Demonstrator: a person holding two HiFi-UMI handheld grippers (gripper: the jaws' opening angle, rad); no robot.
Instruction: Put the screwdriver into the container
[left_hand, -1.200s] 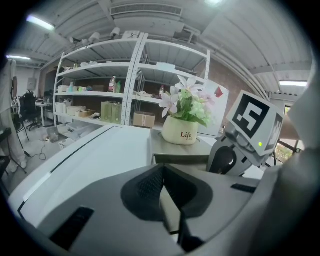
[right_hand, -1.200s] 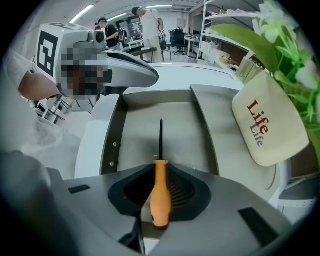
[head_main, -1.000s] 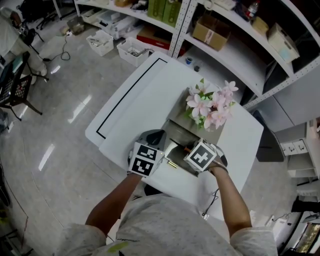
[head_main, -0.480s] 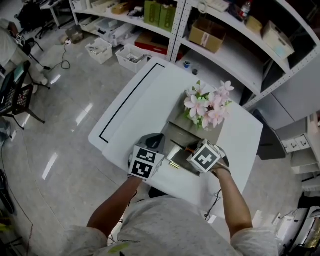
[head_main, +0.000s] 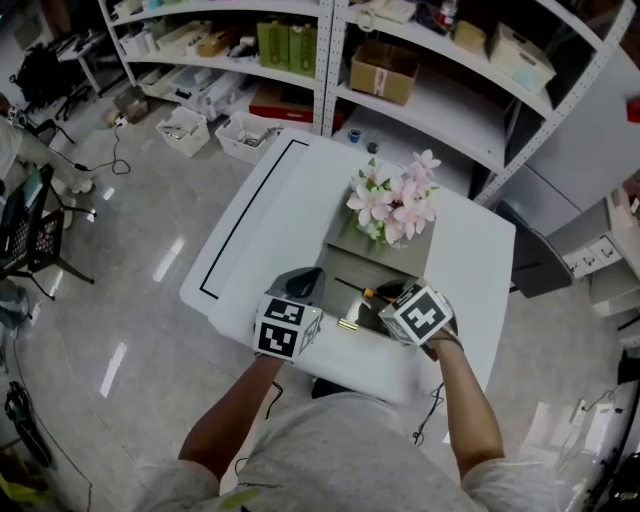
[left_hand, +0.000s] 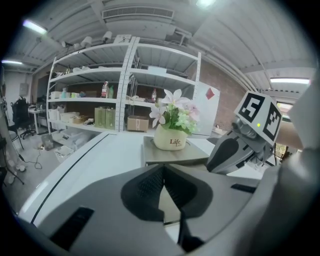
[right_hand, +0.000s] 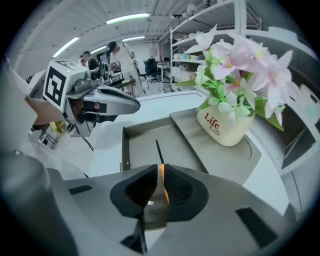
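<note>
Two grippers, and neither has really shifted against the container in the last second. Only the head view has swung a bit. The right gripper (right_hand: 161, 170) stays clamped on the screwdriver (right_hand: 161, 176): the orange handle is pinched between its jaws and the black shaft sticks out ahead of them, angled down over the bare floor of the grey container (right_hand: 142, 142). I can't tell whether the tip touches that floor. No release yet, so my read is that the placing step is paused at the drop point — opening the jaws is what's left.

The left gripper (left_hand: 163, 170) has its jaws closed together with nothing between them. It is parked just left of the right jaws, near the container's near edge.

Counts:
- one screwdriver
- one container
- one flower pot (right_hand: 224, 127), standing on the container's raised far end, ahead and right of the right jaws
- one small brass-coloured piece (head_main: 347, 325), lying between the two grippers, too small to identify
- one white desk (head_main: 290, 200) under it all
</note>
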